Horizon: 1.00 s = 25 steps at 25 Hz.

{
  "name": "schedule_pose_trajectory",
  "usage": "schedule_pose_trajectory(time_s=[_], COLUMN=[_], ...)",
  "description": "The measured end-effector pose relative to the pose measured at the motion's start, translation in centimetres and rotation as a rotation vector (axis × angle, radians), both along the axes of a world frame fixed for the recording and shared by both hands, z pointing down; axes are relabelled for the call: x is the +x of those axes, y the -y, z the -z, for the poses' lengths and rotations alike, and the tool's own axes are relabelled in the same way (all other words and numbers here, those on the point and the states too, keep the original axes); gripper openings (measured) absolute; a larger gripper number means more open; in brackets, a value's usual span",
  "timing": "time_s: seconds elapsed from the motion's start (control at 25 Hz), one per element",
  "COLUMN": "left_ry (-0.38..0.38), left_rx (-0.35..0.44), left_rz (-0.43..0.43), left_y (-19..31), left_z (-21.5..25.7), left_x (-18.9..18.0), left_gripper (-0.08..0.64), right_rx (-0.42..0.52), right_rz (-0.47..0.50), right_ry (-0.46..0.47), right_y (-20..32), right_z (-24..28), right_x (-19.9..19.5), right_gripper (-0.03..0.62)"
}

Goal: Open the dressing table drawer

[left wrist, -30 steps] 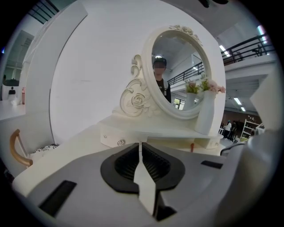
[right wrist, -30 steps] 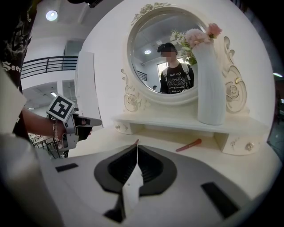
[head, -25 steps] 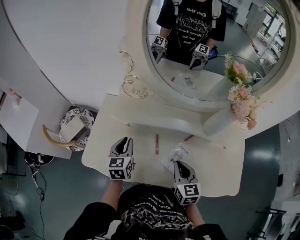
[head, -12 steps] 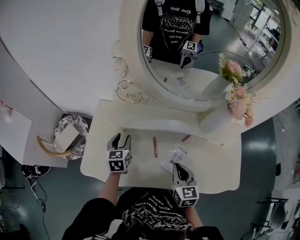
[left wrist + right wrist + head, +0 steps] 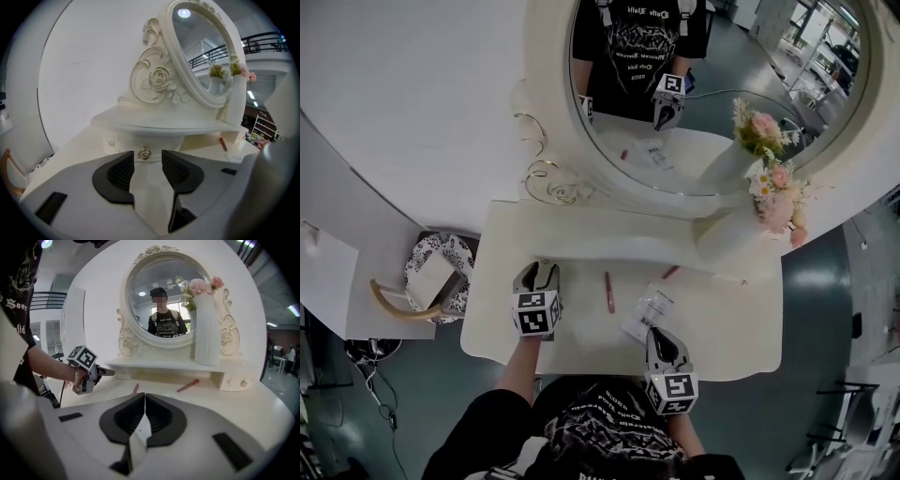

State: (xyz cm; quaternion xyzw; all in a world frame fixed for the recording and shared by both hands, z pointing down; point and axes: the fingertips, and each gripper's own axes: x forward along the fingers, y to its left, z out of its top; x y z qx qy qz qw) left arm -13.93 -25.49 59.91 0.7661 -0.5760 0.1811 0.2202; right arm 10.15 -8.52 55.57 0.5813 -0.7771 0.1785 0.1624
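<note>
The dressing table drawer (image 5: 119,143) sits closed directly ahead of the left gripper (image 5: 148,158), its gold knob (image 5: 144,153) just beyond the fingertips and in line with the gap. The jaws, which have just been opening, stand wide apart and grip nothing. A second ago this gripper hung back over the table (image 5: 722,328); it has since advanced to the shelf (image 5: 159,123). The right gripper (image 5: 144,398), behind and to its right, stays pinched together and empty.
</note>
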Motion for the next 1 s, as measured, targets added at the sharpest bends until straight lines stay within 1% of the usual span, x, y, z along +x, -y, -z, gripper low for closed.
schedule_pose_trajectory(time_s=[0.12, 0.32, 0.6, 1.0], left_ry=[0.004, -0.005, 0.004, 0.009], left_rx=[-0.003, -0.010, -0.013, -0.011], left_rz=[-0.002, 0.028, 0.008, 0.003], left_y=[0.4, 0.9, 1.3, 1.9], left_z=[-0.2, -0.3, -0.4, -0.5], left_x=[0.1, -0.6, -0.4, 0.0], left_gripper=[0.179, 0.179, 0.179, 0.179], right_rx=[0.001, -0.005, -0.007, -0.016], right_rz=[-0.011, -0.016, -0.011, -0.027], right_ry=[0.002, -0.001, -0.005, -0.007], right_y=[0.0, -0.1, 0.1, 0.0], right_z=[0.0, -0.1, -0.2, -0.4], right_x=[0.2, 0.4, 0.3, 0.8], right_gripper=[0.012, 0.012, 0.012, 0.012])
